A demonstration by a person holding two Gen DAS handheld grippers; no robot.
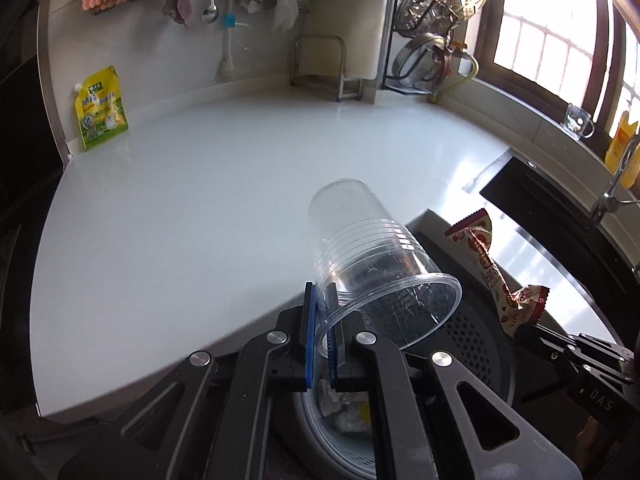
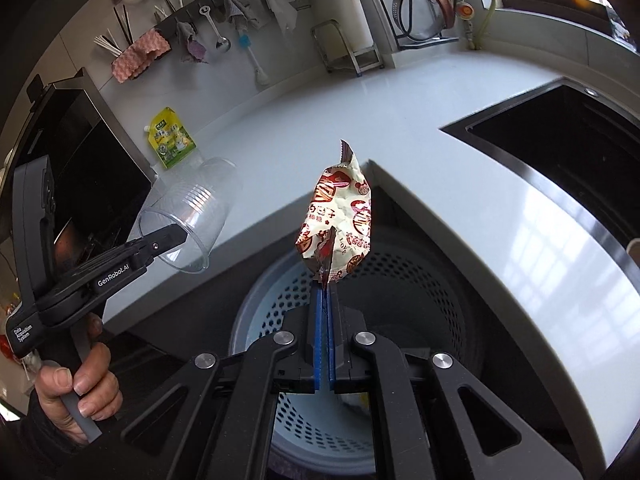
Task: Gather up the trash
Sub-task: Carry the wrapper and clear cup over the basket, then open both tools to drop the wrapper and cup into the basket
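My left gripper (image 1: 323,300) is shut on the rim of a clear plastic cup (image 1: 372,264), which tilts away with its mouth toward me, above the counter's front edge. In the right wrist view the cup (image 2: 188,220) and left gripper (image 2: 176,240) show at the left. My right gripper (image 2: 325,280) is shut on a red-and-white snack wrapper (image 2: 340,216), held over a perforated grey and blue trash bin (image 2: 400,276) below the counter. The wrapper (image 1: 492,268) and right gripper (image 1: 524,330) show at the right of the left wrist view, above the bin (image 1: 472,336), which holds crumpled paper.
The white counter (image 1: 200,200) carries a yellow-green spout pouch (image 1: 102,108) against the back wall and a metal rack (image 1: 320,64). A black sink (image 2: 568,152) is set in at the right. Cloths and utensils hang on the wall. A black appliance (image 2: 80,176) stands left.
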